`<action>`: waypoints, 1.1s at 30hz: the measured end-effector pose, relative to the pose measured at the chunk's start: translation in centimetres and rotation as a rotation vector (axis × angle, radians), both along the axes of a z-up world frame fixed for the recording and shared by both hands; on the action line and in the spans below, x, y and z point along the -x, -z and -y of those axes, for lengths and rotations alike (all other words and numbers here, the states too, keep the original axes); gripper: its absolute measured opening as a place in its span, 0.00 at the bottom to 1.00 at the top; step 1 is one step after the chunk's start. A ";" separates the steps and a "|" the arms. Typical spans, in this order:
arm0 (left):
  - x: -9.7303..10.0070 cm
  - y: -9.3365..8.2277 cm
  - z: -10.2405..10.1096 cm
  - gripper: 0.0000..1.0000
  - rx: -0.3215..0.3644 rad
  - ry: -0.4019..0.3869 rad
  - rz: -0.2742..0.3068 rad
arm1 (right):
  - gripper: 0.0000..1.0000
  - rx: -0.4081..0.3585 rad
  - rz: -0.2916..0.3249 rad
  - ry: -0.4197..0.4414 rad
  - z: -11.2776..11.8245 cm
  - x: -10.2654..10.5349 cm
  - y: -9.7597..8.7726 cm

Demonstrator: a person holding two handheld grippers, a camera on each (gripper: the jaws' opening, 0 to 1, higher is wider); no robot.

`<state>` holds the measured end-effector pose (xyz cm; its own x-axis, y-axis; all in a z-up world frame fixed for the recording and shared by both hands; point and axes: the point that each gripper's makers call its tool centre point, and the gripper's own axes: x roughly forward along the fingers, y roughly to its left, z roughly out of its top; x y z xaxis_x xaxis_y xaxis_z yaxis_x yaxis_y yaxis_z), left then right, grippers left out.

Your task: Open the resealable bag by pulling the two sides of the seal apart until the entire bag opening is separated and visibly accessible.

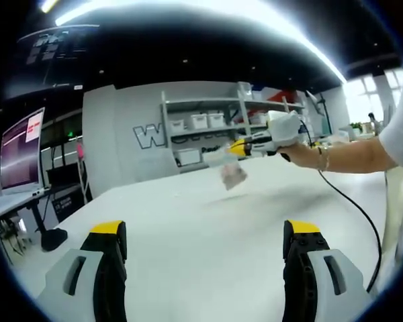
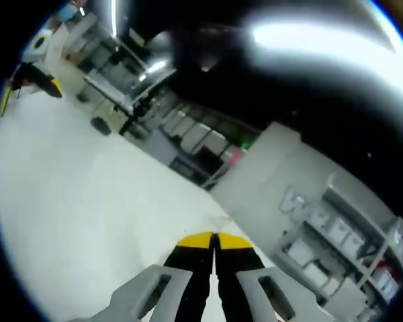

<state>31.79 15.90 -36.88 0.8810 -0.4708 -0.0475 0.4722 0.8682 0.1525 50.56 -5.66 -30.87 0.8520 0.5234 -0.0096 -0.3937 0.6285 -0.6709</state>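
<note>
Your left gripper (image 1: pixel 205 258) stands wide open over the white table (image 1: pixel 188 221), its two yellow-tipped jaws far apart and nothing between them or touching them.

Your right gripper (image 2: pixel 213 243) has its jaws pressed together, yellow tips meeting with only a thin line between them. In the right gripper view you cannot see anything caught at the tips. In the left gripper view that same gripper (image 1: pixel 238 149) comes in from the right, held in your gloved hand (image 1: pixel 285 129), a black cable (image 1: pixel 352 208) trailing down from it. At its yellow tips hangs the bag (image 1: pixel 232 174), small and clear, held up off the table by its top edge; a faint shadow lies on the table below it. The bag is blurred, so you cannot tell whether its seal is apart or closed.

The bag is well apart from your left gripper, across the table. Behind it stand shelves (image 1: pixel 208 124) with white bins, and a monitor (image 1: pixel 20 151) is at the left.
</note>
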 end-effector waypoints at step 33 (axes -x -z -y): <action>0.2 -0.3 0.7 0.96 -0.005 0.019 0.007 | 0.00 0.022 0.034 -0.012 0.9 3.0 -0.8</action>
<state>31.62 15.16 -36.55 0.8721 -0.4874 -0.0440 0.4877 0.8582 0.1603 47.60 -6.59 -30.10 0.8457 0.5336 0.0074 -0.3779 0.6087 -0.6976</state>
